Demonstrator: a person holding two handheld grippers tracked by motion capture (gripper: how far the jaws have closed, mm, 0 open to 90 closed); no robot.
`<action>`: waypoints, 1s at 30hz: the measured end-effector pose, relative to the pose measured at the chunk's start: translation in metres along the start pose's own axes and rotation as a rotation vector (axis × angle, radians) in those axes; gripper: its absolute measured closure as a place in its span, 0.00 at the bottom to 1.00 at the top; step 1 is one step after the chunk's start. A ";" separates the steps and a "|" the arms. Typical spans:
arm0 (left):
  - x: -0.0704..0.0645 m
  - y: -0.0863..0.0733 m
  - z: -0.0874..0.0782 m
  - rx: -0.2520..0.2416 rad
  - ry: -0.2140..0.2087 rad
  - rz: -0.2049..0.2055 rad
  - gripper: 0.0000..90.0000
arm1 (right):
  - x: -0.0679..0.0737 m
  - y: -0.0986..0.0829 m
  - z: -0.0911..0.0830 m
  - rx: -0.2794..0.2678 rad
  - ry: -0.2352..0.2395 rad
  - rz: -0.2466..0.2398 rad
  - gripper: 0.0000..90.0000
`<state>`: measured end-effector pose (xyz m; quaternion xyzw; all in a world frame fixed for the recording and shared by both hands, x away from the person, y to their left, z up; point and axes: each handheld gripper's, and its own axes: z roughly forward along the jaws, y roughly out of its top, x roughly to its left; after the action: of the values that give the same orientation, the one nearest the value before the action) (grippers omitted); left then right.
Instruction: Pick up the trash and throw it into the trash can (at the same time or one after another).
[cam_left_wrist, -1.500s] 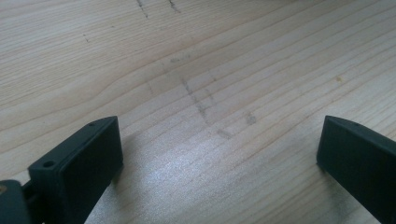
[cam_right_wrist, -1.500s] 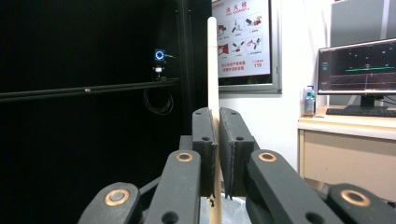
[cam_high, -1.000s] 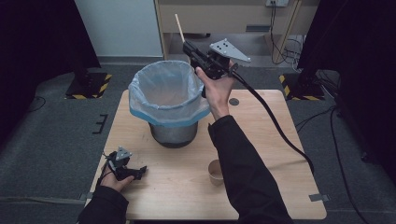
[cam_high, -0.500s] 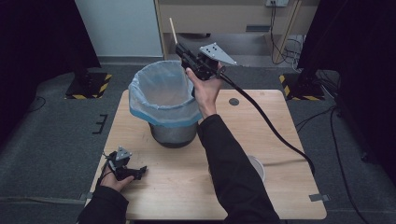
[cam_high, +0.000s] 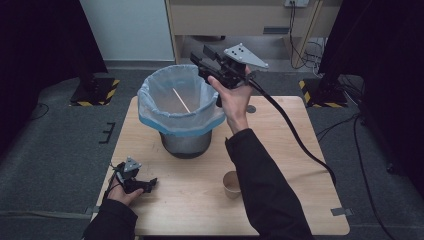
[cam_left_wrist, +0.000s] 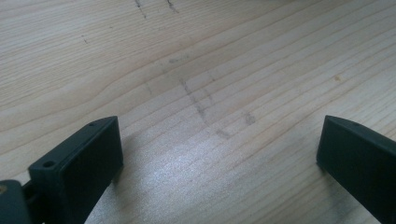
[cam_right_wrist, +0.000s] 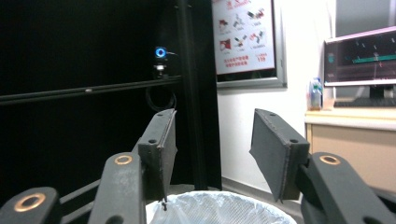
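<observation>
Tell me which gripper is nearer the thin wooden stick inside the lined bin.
Right. The right gripper hangs open above the bin's far rim, over the thin wooden stick; the left gripper rests on the table's near-left corner.

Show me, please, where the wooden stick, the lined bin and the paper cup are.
wooden stick (cam_high: 181, 100), high view, mid-length.
lined bin (cam_high: 185, 142), high view, grey outer wall.
paper cup (cam_high: 231, 185), high view, rim.
</observation>
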<state>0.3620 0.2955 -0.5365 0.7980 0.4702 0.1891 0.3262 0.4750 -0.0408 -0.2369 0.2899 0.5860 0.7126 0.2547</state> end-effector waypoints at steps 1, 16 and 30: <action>0.000 0.000 0.000 0.001 0.001 0.001 0.00 | 0.002 0.004 -0.007 0.003 0.005 -0.004 0.53; -0.001 0.000 0.000 0.003 0.003 0.000 0.00 | -0.024 0.014 -0.128 0.085 -0.081 -0.034 0.51; -0.001 0.000 0.000 0.003 0.004 -0.001 0.00 | -0.058 -0.080 -0.191 0.261 -0.155 0.010 0.50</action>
<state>0.3613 0.2945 -0.5364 0.7979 0.4714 0.1900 0.3242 0.3813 -0.1983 -0.3495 0.3774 0.6509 0.6070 0.2558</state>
